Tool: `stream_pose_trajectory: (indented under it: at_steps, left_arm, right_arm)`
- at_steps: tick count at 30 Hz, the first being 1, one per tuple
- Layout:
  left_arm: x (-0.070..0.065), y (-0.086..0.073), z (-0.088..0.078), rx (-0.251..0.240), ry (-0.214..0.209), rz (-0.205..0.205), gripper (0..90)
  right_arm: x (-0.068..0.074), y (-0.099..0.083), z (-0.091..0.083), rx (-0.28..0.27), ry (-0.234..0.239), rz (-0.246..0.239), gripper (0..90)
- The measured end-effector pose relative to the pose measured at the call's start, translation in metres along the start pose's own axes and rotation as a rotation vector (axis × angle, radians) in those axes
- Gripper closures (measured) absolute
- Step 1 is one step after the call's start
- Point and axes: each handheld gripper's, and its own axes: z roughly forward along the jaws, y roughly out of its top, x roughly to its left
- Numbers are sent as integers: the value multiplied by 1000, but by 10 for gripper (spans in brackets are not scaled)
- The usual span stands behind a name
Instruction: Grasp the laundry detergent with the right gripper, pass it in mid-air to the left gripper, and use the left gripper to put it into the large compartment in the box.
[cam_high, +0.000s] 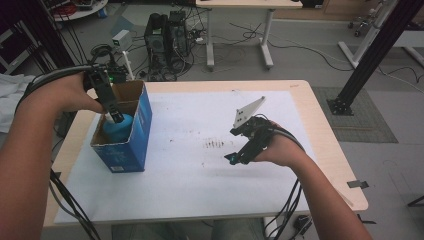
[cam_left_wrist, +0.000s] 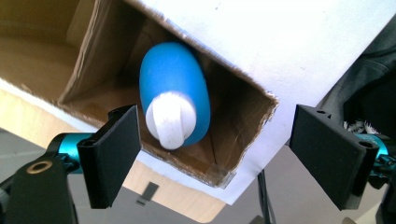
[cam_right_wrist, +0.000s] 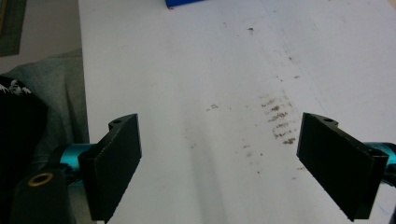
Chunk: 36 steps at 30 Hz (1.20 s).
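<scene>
The blue bottle (cam_left_wrist: 175, 91) with its white cap is seen lying inside the cardboard box (cam_left_wrist: 243, 126), just beyond the left gripper (cam_left_wrist: 215, 156), whose wide-open jaws aren't touching it.

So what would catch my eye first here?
Probably the blue bottle with its white cap, standing inside the open cardboard box at the table's left. The left tongs hang wide open just above it, while the right tongs wait open over the stained white sheet.
</scene>
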Motion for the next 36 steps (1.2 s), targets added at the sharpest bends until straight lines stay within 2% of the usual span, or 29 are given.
stream_pose_trajectory:
  at_steps: [3,4,6,10,13,15,20,22,25,30,35,36]
  left_arm:
    - [-5,3,-2,2,0,27,165]
    - [-5,5,-3,16,-3,52,165]
    - [-10,8,-4,10,6,73,129]
    - [-19,18,-6,16,-4,136,126]
    - [-27,26,-6,26,-11,169,126]
    - [-31,33,-6,24,-4,210,126]
    - [-43,48,-4,21,6,267,126]
    - [-48,53,-2,8,3,278,126]
    - [-53,61,2,0,10,320,126]
    - [-60,74,11,4,-10,366,126]
    - [-64,88,28,16,-21,390,126]
    - [-64,91,31,20,-35,390,126]
  right_arm:
    - [-4,3,-5,16,-2,-9,131]
    - [-4,4,-7,28,0,4,130]
    - [-7,6,-10,42,0,-10,131]
    - [-12,12,-17,83,2,-21,131]
    - [-16,16,-22,123,5,-24,131]
    - [-18,20,-25,152,5,-24,131]
    - [-23,31,-30,221,16,-55,131]
    - [-24,34,-31,252,27,-61,131]
    - [-25,40,-32,303,29,-74,131]
    - [-28,44,-30,358,41,-86,131]
    - [-32,42,-23,402,55,-87,131]
    - [-33,42,-21,408,51,-94,131]
